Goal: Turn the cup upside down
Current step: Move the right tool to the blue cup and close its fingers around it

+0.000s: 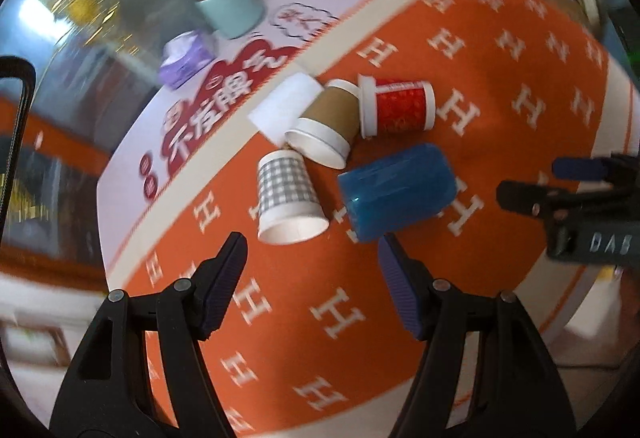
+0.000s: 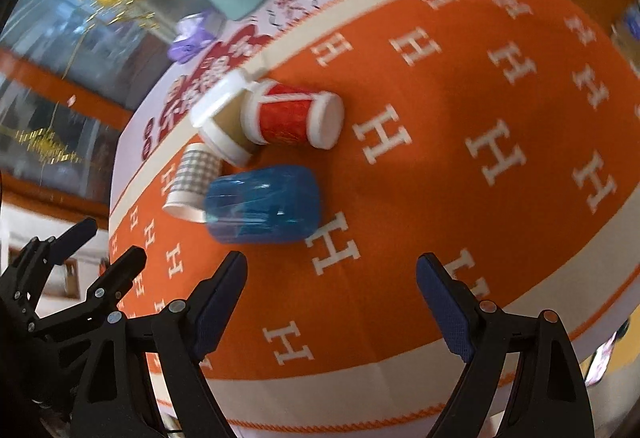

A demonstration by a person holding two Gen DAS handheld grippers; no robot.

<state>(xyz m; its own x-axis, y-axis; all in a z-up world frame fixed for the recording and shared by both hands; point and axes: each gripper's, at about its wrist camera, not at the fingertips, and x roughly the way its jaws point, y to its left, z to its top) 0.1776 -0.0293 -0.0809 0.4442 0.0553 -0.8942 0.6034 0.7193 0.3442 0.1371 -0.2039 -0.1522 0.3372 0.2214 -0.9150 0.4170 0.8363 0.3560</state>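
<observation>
The left wrist view looks forward and down between its own tongs (image 1: 312,258) from above the near edge of the worktop (image 1: 500,85), facing the cluster of cups from close by; the right tongs (image 1: 532,185) enter at its right edge. The right wrist view looks the same way from further right, also close, its tongs (image 2: 332,274) in the foreground and the left tongs (image 2: 104,246) at its left edge. Both share the blue cup (image 1: 396,189) (image 2: 262,203), red cup (image 1: 398,107) (image 2: 292,115), checked cup (image 1: 286,193) (image 2: 192,177) and the orange cloth (image 1: 520,49) (image 2: 460,109).
</observation>
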